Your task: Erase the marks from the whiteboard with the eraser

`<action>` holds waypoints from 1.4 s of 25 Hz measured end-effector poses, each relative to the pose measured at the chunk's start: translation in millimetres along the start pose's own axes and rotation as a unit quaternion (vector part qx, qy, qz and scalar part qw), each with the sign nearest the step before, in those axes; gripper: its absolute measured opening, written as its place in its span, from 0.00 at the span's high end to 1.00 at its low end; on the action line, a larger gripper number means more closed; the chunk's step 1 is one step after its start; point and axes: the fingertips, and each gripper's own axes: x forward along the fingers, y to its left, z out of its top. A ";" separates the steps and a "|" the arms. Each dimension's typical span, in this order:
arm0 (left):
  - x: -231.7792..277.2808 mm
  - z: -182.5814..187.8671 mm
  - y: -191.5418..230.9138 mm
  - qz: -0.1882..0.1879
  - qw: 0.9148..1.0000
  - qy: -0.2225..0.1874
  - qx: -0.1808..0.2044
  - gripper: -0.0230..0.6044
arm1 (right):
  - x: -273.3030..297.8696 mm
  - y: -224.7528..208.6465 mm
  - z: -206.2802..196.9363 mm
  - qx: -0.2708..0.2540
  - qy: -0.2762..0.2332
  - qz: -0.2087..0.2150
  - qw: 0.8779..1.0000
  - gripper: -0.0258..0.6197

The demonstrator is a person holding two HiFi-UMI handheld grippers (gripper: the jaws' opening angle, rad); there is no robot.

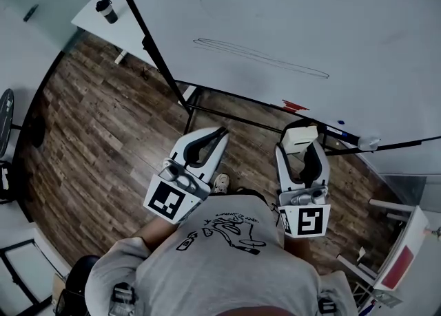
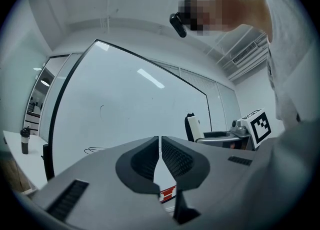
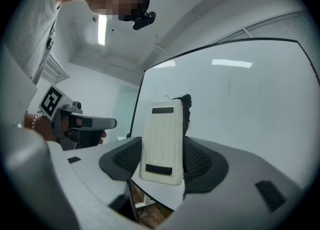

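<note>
The whiteboard (image 1: 289,25) stood tilted on its black-framed stand over a wood-plank floor (image 1: 103,142), and a long, thin oval loop of pen mark (image 1: 262,56) ran across its lower middle, not yet wiped. The right gripper (image 1: 302,151) hung just below the whiteboard's bottom edge, toward the board's right end. Its jaws were clamped on a white block eraser (image 3: 161,141), which stood upright between them with its ribbed back toward that gripper's camera and rose well above the jaw tips. The eraser was apart from the whiteboard's surface and well short of the oval mark. The left gripper (image 1: 219,133) hovered beside it, also below the whiteboard's bottom edge and nearer the board's middle. Its jaws were drawn together with only a thin slit between the ribbed pads (image 2: 176,156), and nothing was held in them. A small red patch (image 1: 294,106) sat on the whiteboard's bottom edge, between the two grippers and above them in the head view. A marker (image 1: 348,135) lay on the ledge at the whiteboard's lower right end. Past the whiteboard's left edge, a dark lidded cup (image 1: 107,10) stood on a white table (image 1: 127,32). The person's grey printed T-shirt (image 1: 227,266) filled the bottom of the head view, below both grippers.
</note>
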 end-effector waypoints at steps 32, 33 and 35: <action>90.3 11.5 -23.0 -0.006 1.000 -0.031 0.005 0.93 | 48.8 -158.4 -43.6 -0.251 0.104 -0.084 0.959 0.56; 89.8 11.6 -22.6 -0.006 1.000 -0.030 0.005 0.93 | 52.8 -164.2 -43.7 -0.263 0.105 -0.088 0.955 0.56; 88.4 11.2 -21.8 -0.005 1.000 -0.027 0.005 0.93 | 60.4 -174.6 -42.6 -0.286 0.104 -0.096 0.948 0.56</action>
